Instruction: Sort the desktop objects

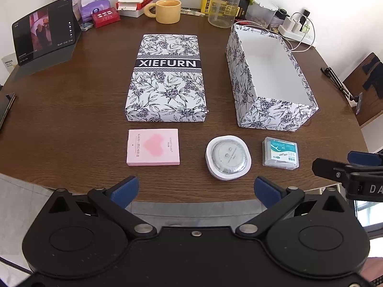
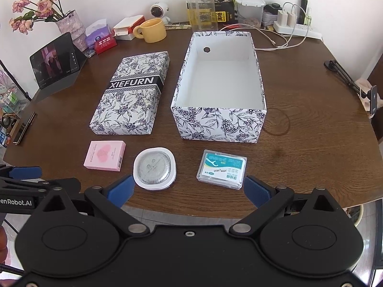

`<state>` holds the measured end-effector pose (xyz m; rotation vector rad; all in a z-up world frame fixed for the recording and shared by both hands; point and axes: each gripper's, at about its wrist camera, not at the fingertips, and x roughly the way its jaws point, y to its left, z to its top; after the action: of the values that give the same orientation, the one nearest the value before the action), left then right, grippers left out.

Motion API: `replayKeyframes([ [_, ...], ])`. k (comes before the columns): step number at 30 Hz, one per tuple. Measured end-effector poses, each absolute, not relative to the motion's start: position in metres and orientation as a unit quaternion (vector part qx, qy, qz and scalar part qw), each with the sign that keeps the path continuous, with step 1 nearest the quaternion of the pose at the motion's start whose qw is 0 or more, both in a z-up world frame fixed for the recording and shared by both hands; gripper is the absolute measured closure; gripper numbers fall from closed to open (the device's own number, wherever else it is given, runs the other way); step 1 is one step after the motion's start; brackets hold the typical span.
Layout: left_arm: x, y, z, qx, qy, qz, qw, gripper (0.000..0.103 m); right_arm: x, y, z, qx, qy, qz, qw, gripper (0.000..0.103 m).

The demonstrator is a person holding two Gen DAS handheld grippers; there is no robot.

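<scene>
Left wrist view: left gripper point(image 1: 196, 190) spread wide, empty; pink box point(image 1: 153, 147) and round case point(image 1: 228, 157) just ahead, open box point(image 1: 268, 117) ahead right.

Right wrist view: right gripper point(image 2: 188, 190) wide, empty; floss case point(image 2: 222, 169) just ahead, lid point(image 2: 131, 93) ahead left.

Clear jug point(image 2: 202, 2) top cut off; floss case point(image 2: 222, 168) print unreadable

Open floral-print box point(image 2: 219, 124), upright and empty, white inside, with a round hole in its far wall. To its left, well apart, its lid point(image 2: 130, 93) lies flat, top up, a dark band reading XIEFURN across it. In a row nearer the desk's front edge: pink card box point(image 2: 104, 155) with a heart, lying flat; rounded white container point(image 2: 154, 168) with a foil top; clear floss-pick case point(image 2: 222, 169) with a teal label.
</scene>
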<state>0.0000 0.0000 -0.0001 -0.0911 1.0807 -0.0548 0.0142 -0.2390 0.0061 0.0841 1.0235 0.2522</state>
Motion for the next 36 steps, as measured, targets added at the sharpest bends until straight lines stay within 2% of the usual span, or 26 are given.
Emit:
replayKeyframes([
  [36,0.017,0.017,-0.024,-0.034,0.532,-0.054,0.845,0.0,0.023,-0.22,-0.007,0.038,0.514,0.119,0.849,0.003],
])
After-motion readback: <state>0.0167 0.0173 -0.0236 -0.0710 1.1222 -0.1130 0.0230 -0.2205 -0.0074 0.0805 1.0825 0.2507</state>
